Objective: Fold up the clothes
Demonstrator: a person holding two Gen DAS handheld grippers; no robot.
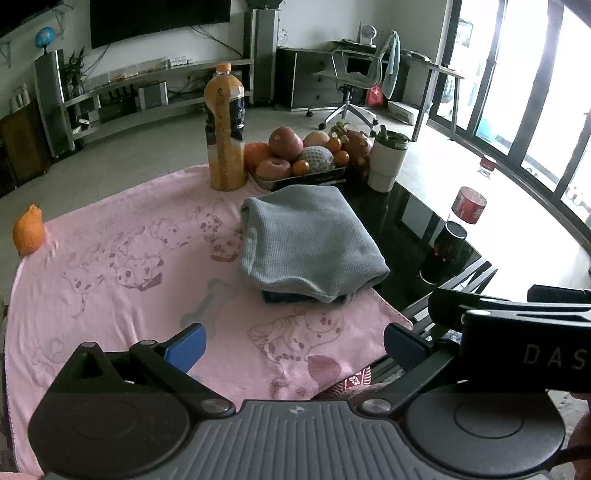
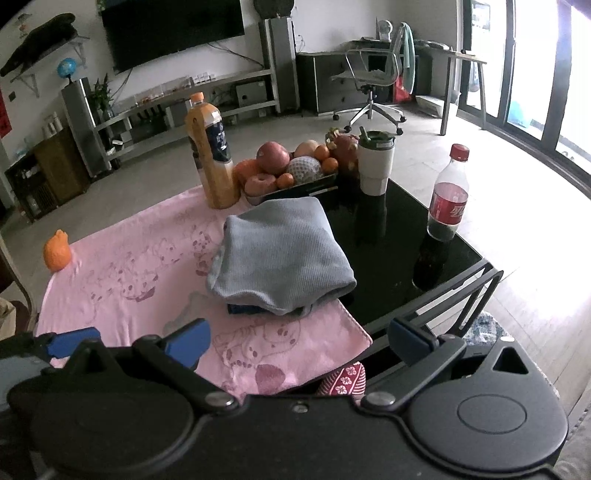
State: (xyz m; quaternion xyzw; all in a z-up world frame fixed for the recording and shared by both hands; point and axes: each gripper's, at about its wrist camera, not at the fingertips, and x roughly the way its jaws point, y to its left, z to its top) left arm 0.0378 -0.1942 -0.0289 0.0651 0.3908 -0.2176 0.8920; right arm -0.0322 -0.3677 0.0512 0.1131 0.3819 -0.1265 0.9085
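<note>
Fruit tray [image 1: 334, 172] upper center of frame, holds apples, oranges, a netted fruit, prob. a dragon fruit at back right. Juice bottle [image 1: 224, 127] stands just left of tray, mostly full, orange cap on. White tumbler [image 1: 386, 160] w/ dark lid just right of tray. Cola bottle [image 2: 448, 194] right side of frame, red cap on, dark liquid low in it; in left wrist view it's badly warped by the lens edge.

Surface: black glass table [image 2: 391, 236], pink cartoon-dog towel [image 1: 122, 258] spread over its left part. Room behind: TV [image 1: 159, 18] upper left on wall, office chair [image 1: 356, 79] upper right, windows far right.

Folded gray garment [image 1: 310, 242] center frame, lying on towel's right edge, a darker folded piece [image 1: 280, 297] under its near end. Lone orange [image 1: 28, 232] on towel's far left corner.

Left gripper [image 1: 293, 345] bottom of frame, jaws wide apart, holding nothing, short of the garment. Right gripper [image 2: 299, 341] same: jaws apart, empty, near towel's front edge. Red floral fabric [image 2: 345, 378] peeks below table edge.
</note>
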